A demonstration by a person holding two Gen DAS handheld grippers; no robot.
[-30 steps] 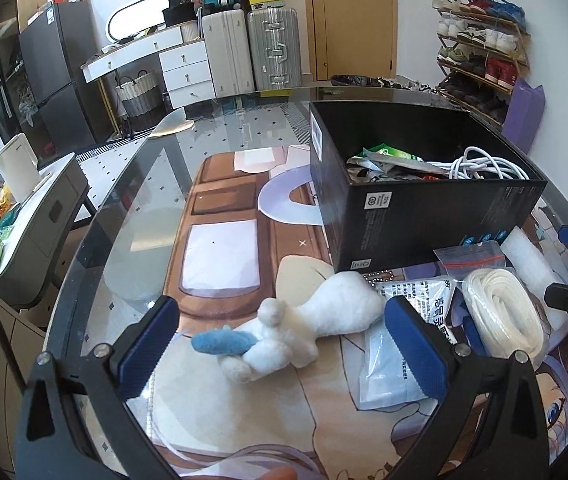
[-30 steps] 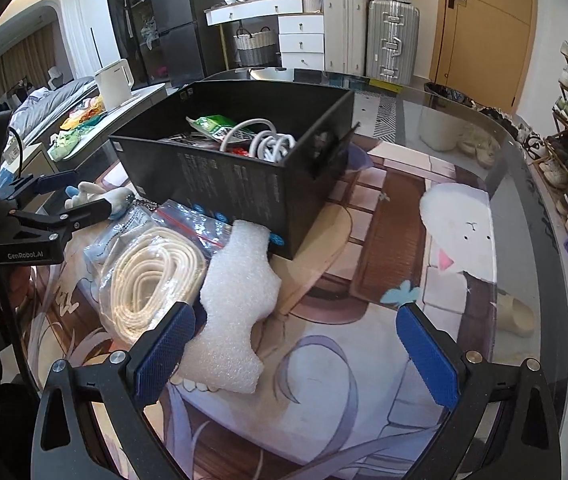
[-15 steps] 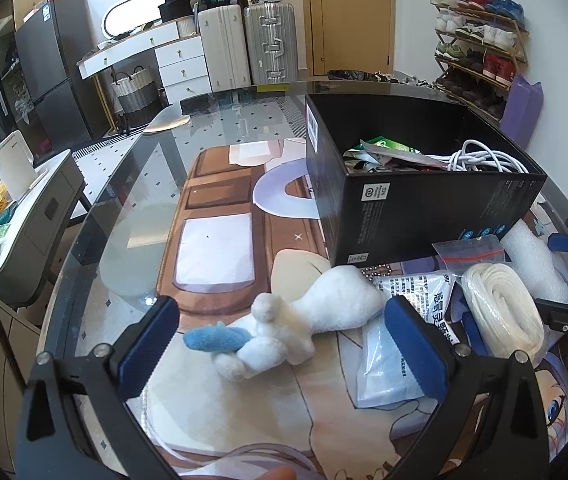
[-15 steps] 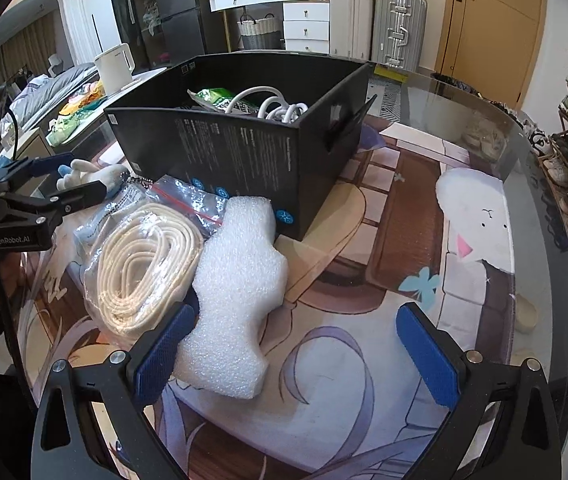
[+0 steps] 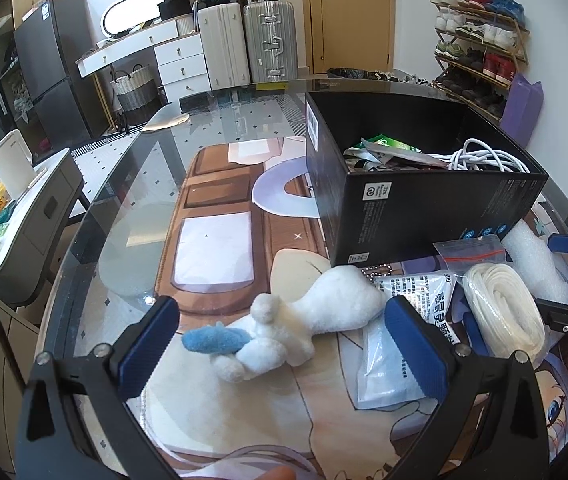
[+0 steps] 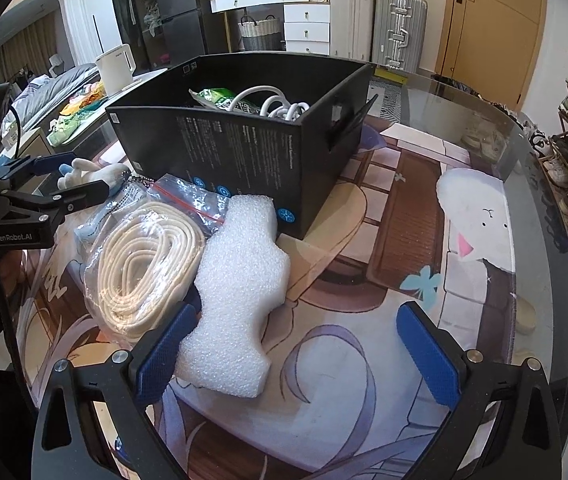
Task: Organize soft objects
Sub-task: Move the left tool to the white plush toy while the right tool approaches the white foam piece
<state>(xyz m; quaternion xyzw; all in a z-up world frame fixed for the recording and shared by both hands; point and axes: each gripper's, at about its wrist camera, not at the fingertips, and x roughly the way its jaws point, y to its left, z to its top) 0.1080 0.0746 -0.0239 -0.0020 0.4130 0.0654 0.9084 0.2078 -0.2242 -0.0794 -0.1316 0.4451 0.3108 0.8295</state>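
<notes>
The black box (image 5: 424,208) holds white cables (image 5: 488,156) and packets. A plush toy (image 5: 304,320) lies between the left gripper's (image 5: 284,344) wide fingers; the right gripper's (image 6: 296,348) fingers are closing around foam (image 6: 240,292). Open worktop (image 6: 364,360) lies rightward.

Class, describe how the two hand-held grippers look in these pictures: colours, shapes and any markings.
Both grippers are black angular frames with silver screws and two fingers carrying blue ribbed pads. The left gripper shows this in its own view; seen from the right wrist view it bears white "GenRobot.AI" lettering and a black cable. The right gripper matches.
</notes>
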